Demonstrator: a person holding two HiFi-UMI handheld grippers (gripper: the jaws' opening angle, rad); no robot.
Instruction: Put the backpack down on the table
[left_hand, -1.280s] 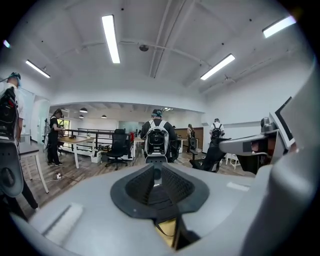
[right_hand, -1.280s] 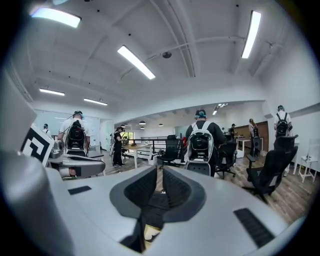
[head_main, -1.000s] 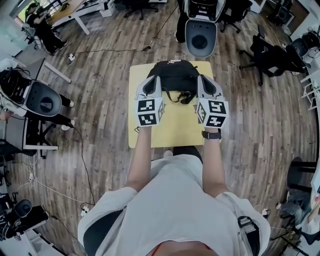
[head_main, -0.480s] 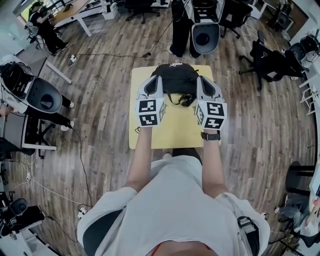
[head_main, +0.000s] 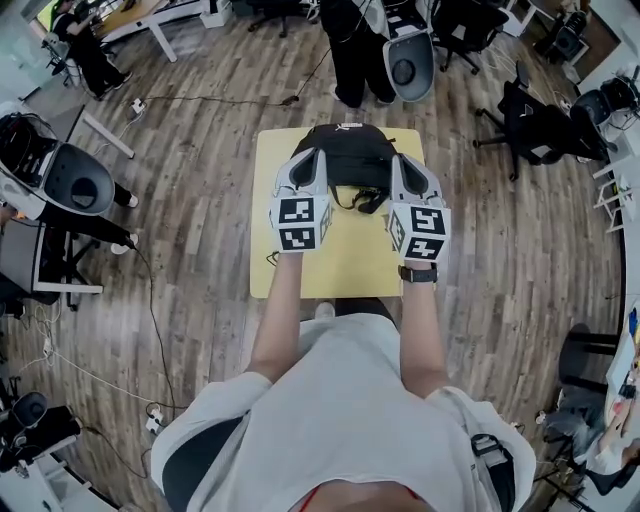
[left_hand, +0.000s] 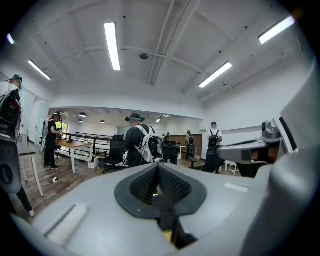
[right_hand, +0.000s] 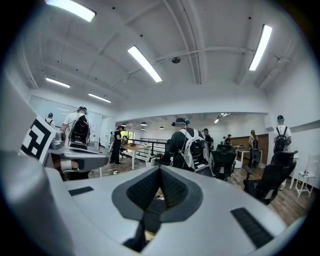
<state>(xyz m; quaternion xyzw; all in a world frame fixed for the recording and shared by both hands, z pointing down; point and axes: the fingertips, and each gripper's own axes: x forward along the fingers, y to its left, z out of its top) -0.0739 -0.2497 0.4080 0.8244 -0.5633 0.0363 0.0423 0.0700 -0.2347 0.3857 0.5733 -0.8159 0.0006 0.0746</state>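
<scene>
The black backpack (head_main: 350, 155) sits at the far end of the small yellow table (head_main: 340, 262), its straps (head_main: 352, 196) trailing toward me. My left gripper (head_main: 308, 157) hovers level over its left side, and my right gripper (head_main: 398, 160) over its right side. In the left gripper view the left gripper's (left_hand: 159, 172) pads meet with nothing seen between them. The right gripper view shows my right gripper (right_hand: 160, 177) the same way, shut and empty. From those two views the backpack is hidden beneath the grey fingers.
A person in black (head_main: 345, 45) stands beyond the table's far end beside a grey chair (head_main: 408, 65). Another grey chair (head_main: 75, 180) is at the left and black office chairs (head_main: 540, 125) at the right. Cables (head_main: 150, 300) lie on the wooden floor.
Both grippers and the backpack keep their places. A person in black has walked into view beyond the table's far end.
</scene>
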